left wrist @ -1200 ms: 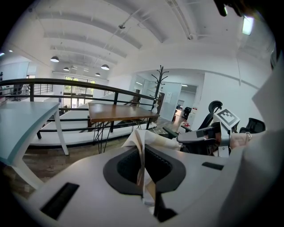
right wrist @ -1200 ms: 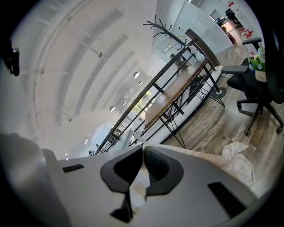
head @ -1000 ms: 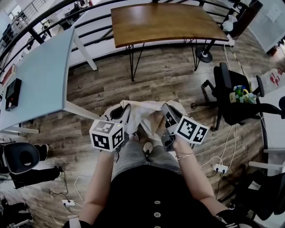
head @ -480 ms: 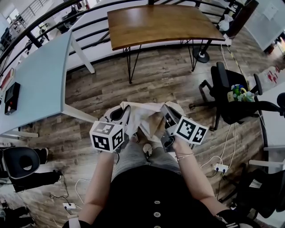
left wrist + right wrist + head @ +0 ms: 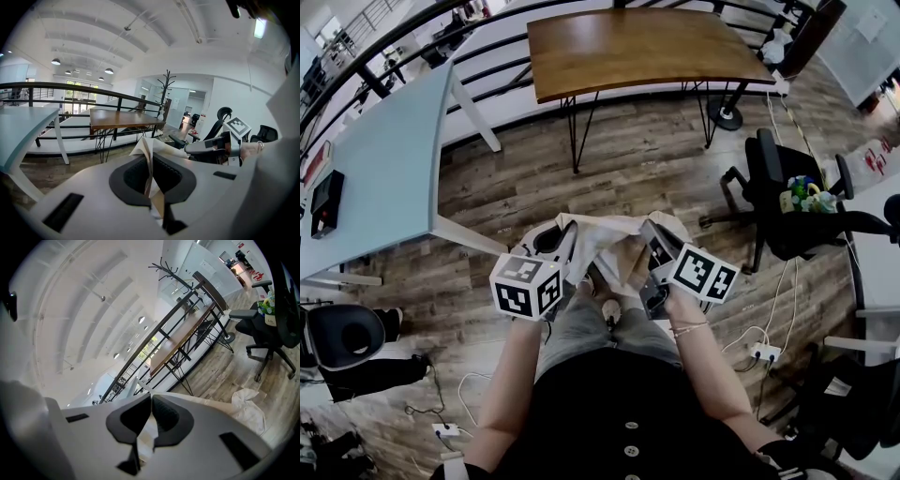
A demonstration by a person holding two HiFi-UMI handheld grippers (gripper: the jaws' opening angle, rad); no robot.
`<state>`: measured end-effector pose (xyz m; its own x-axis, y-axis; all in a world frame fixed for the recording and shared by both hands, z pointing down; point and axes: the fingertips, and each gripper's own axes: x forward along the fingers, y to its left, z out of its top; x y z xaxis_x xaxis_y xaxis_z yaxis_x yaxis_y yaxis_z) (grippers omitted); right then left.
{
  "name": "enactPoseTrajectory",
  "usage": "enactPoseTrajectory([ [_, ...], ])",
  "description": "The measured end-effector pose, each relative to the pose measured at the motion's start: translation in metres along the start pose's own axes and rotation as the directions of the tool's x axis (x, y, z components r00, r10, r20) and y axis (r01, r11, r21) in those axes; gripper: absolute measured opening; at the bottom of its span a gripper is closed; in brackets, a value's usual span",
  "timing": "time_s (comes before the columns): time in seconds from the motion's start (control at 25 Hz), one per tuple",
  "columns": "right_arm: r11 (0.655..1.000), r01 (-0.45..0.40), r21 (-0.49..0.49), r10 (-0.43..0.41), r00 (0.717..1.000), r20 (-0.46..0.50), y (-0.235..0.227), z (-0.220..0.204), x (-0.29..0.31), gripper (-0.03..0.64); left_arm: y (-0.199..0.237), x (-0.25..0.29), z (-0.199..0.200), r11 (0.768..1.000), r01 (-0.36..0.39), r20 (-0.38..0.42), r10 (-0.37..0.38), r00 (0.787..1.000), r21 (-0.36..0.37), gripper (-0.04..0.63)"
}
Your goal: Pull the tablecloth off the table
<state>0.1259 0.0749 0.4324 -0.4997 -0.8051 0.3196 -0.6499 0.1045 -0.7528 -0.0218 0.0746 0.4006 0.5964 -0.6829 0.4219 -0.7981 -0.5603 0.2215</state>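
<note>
My left gripper (image 5: pixel 557 246) and right gripper (image 5: pixel 654 246) both clamp the bunched tablecloth (image 5: pixel 605 234); the wooden table (image 5: pixel 647 42) looks bare; I judge 2 firm pinches stop it trailing.

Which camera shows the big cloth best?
The head view: the whole bunched tablecloth hangs between the left gripper and the right gripper. The left gripper view shows only a fold pinched in its shut jaws; the right gripper view shows a pinched edge and some trailing cloth.

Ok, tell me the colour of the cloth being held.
The cloth is plain off-white; the head view shows it best.
</note>
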Motion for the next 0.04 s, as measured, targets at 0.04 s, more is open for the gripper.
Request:
enactPoseTrajectory([
  [0.04,1.000,0.000,0.001,0.000,1.000,-0.002,-0.0002,-0.0003,-0.0003,0.034,-0.0005,-0.0004,-0.0002,1.000,0.000,0.000,0.000,1.000,-0.001,0.019],
])
